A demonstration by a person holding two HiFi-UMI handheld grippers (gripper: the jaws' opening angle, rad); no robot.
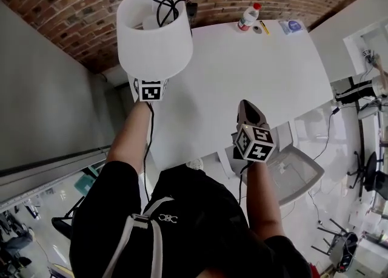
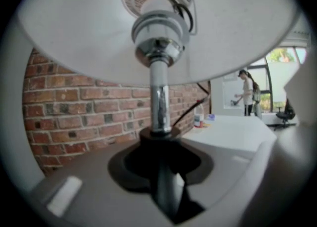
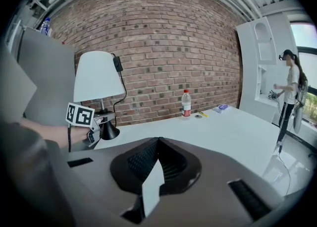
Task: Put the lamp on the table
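The lamp (image 1: 154,34) has a white shade, a chrome stem (image 2: 159,102) and a black cone base, with a black cord hanging from it. My left gripper (image 2: 161,139) is shut on the stem just above the base. In the right gripper view the lamp (image 3: 97,76) hangs at the left corner of the white table (image 3: 228,132); I cannot tell whether its base touches the top. In the head view the shade hides the left jaws. My right gripper (image 1: 247,108) is shut with nothing in it, over the table's (image 1: 254,70) near edge.
A plastic bottle (image 1: 247,17) and small items (image 1: 294,26) stand at the table's far end by the brick wall (image 3: 163,47). A grey cabinet (image 1: 42,94) is at the left. An office chair (image 1: 294,170) sits by the near edge. A person (image 3: 290,87) stands at the far right.
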